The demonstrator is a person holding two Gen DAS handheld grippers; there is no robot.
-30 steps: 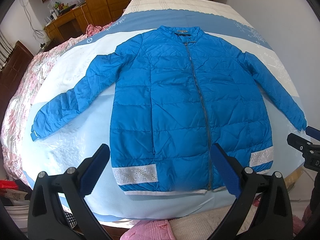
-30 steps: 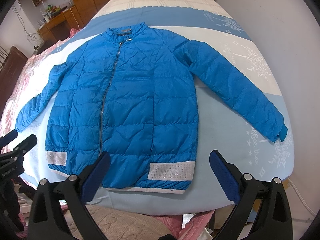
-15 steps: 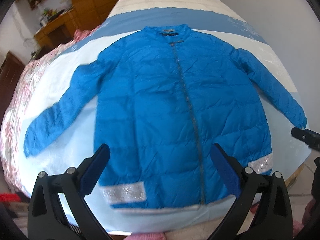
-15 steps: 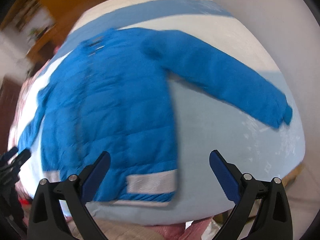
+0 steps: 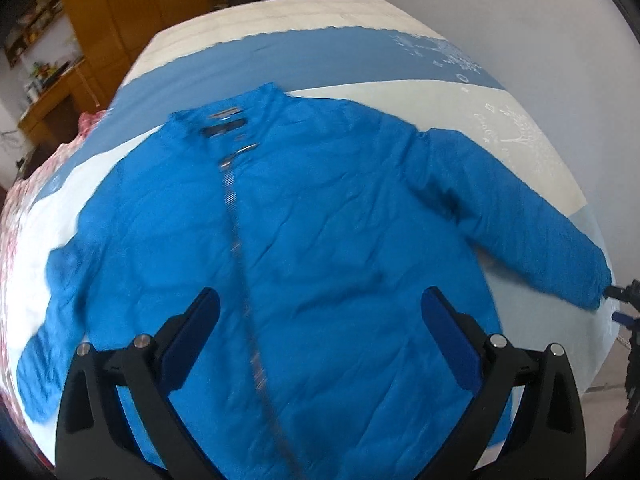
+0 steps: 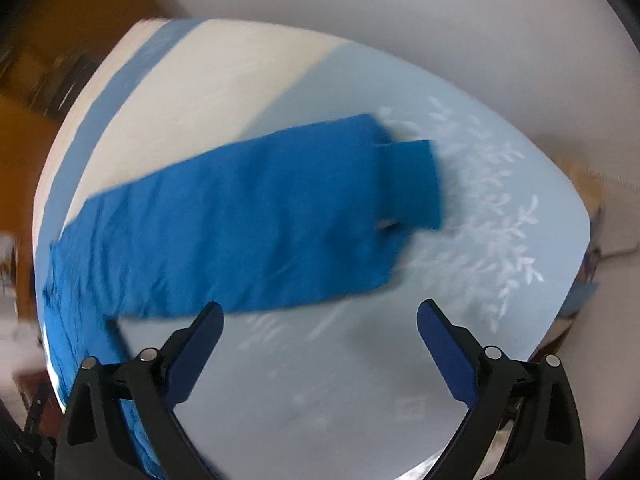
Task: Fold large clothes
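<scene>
Above the jacket [image 5: 340,240], both hand-held grippers [image 5: 320,336] [image 6: 320,336] gape wide, empty.

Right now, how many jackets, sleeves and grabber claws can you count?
Jackets: 1, the blue jacket on the bed.
Sleeves: 2, the left sleeve and the right sleeve.
Grabber claws: 2, the left gripper and the right gripper, both open.
Total: 5.

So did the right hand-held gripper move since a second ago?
Yes. The right hand-held gripper swung right, away from the jacket's body: the sleeve and its cuff on the bed now fill its view.
</scene>
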